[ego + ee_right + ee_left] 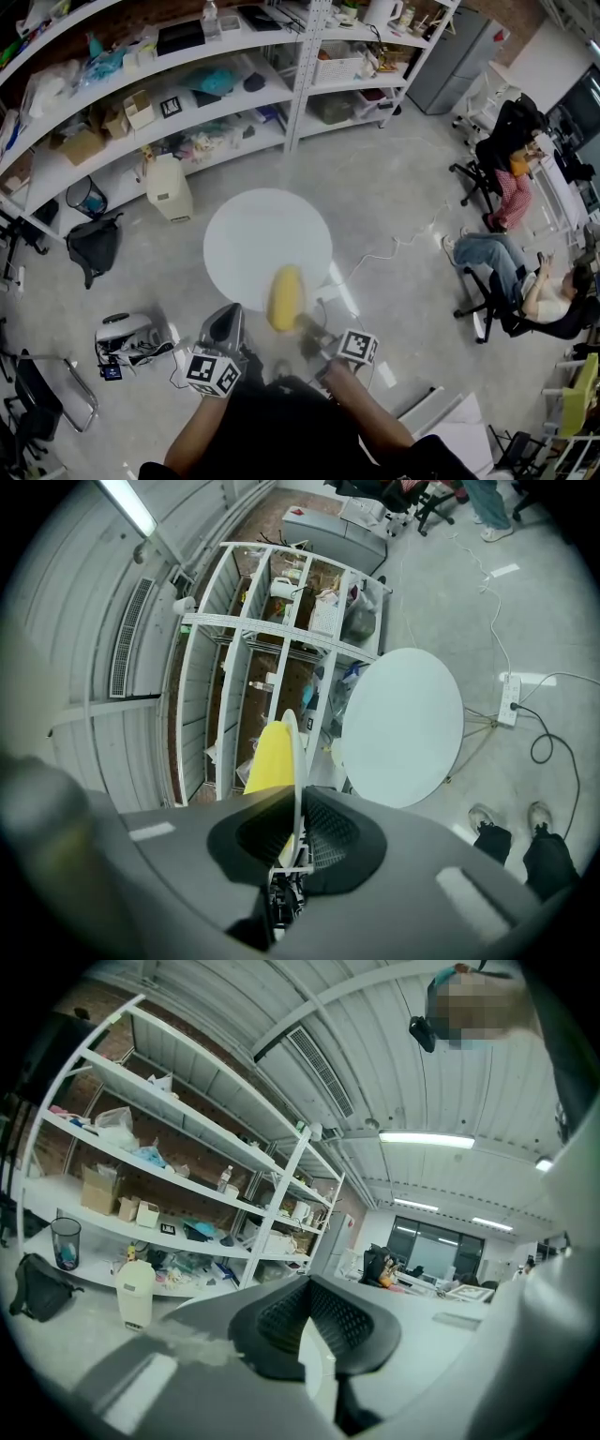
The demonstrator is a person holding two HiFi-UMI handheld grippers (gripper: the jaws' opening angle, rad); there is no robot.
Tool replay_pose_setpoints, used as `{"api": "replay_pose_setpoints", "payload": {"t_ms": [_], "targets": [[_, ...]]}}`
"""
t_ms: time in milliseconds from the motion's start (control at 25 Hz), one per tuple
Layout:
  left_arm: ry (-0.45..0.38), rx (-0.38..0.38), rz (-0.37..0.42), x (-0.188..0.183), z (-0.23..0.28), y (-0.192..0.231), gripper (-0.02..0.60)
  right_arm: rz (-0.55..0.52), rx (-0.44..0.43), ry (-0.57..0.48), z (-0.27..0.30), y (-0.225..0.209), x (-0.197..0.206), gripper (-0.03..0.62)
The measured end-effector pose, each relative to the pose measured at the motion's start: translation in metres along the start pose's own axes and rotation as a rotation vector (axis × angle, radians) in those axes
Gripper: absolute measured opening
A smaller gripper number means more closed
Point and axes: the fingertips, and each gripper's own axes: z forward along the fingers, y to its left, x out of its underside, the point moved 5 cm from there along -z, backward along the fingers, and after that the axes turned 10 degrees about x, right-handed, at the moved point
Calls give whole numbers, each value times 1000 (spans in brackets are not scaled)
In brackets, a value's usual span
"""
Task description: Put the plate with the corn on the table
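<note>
A round white table [267, 234] stands on the floor in front of me. In the head view my right gripper [311, 330] hangs over the table's near edge, and the yellow corn [286, 297] shows blurred just past it. The right gripper view has that gripper [298, 832] shut on the rim of a thin white plate [297, 752], seen edge-on. The corn [270, 757] lies against the plate's left face, with the table [403, 728] beyond. My left gripper [225, 328] sits at the lower left, off the table. Its jaws [305, 1321] stand together with nothing held.
Long white shelves [187, 84] full of boxes run along the back. A white bin [169, 187] and a black bag [92, 246] sit on the floor at the left. A cable [394, 244] trails right of the table. People sit on office chairs [525, 281] at the right.
</note>
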Motion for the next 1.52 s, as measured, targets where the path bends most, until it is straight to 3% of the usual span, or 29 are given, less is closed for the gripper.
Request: {"api": "replay_pose_setpoints", "payload": {"t_ms": [80,480,1240,1520], "targets": [[4,2,1,-2,2,6,5,-24,-45,-3,8,6,-3,34],[4,17,-16,-12,10,40,5,26,35,2,31,16,0,34],[8,118,-43,-33,14,93,5,-12,37,-89,70,38,4,34],[7,122,-48,-35,14,101,5,-13,28,-93,79,41,5,33]]}}
